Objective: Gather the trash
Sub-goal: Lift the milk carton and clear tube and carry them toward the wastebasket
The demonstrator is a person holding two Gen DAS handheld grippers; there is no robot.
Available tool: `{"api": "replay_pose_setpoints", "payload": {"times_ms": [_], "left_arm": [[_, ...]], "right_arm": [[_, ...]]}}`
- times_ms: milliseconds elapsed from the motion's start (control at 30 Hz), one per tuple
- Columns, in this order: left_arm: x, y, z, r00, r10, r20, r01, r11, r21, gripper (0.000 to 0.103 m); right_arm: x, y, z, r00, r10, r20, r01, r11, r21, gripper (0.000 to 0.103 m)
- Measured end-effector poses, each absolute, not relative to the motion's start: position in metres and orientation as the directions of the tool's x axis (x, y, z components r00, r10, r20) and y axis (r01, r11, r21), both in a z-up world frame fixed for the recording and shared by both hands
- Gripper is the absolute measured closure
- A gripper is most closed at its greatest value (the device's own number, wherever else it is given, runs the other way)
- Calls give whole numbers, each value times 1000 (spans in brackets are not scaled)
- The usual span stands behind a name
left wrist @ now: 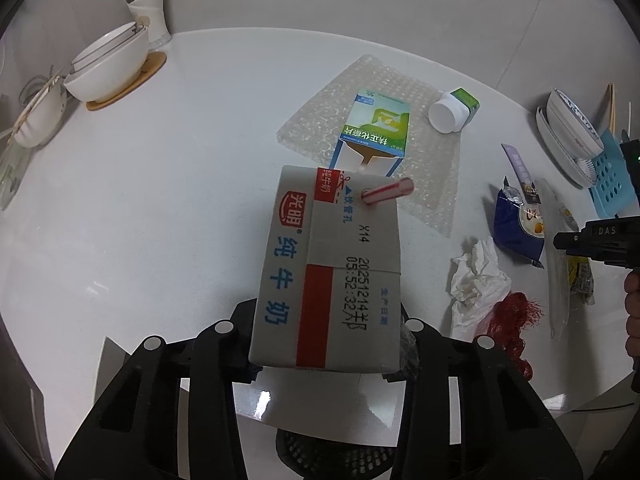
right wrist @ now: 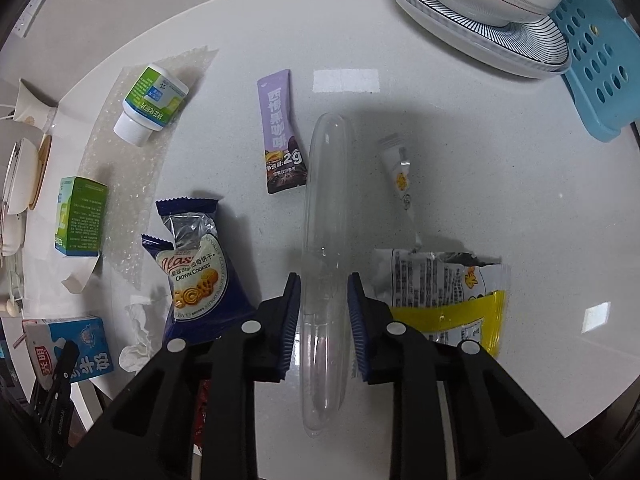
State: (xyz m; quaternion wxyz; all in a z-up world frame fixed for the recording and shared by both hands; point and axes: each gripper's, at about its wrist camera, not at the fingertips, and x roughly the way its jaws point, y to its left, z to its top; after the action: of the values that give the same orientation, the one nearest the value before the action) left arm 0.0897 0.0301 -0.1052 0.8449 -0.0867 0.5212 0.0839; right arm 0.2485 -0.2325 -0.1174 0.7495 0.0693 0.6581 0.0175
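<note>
Milk carton (left wrist: 328, 276), grey with red straw, clamped in left claw (left wrist: 328, 344).

Open white tabletop (left wrist: 132, 200) runs wide on the left toward the stacked bowls (left wrist: 106, 64), while ahead the bubble wrap (left wrist: 384, 128) and green box (left wrist: 374, 130) block, with wrappers (right wrist: 200, 256) crowding the clear tray (right wrist: 326, 248).
</note>
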Motion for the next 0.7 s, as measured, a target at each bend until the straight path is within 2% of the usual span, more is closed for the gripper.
{"api": "replay_pose_setpoints", "payload": {"times_ms": [700], "left_arm": [[73,22,-83,470,60,-881,-227,972,-55,63]], "right_arm": [[223,-229,-87,209,142,-968,39,987,153,84]]}}
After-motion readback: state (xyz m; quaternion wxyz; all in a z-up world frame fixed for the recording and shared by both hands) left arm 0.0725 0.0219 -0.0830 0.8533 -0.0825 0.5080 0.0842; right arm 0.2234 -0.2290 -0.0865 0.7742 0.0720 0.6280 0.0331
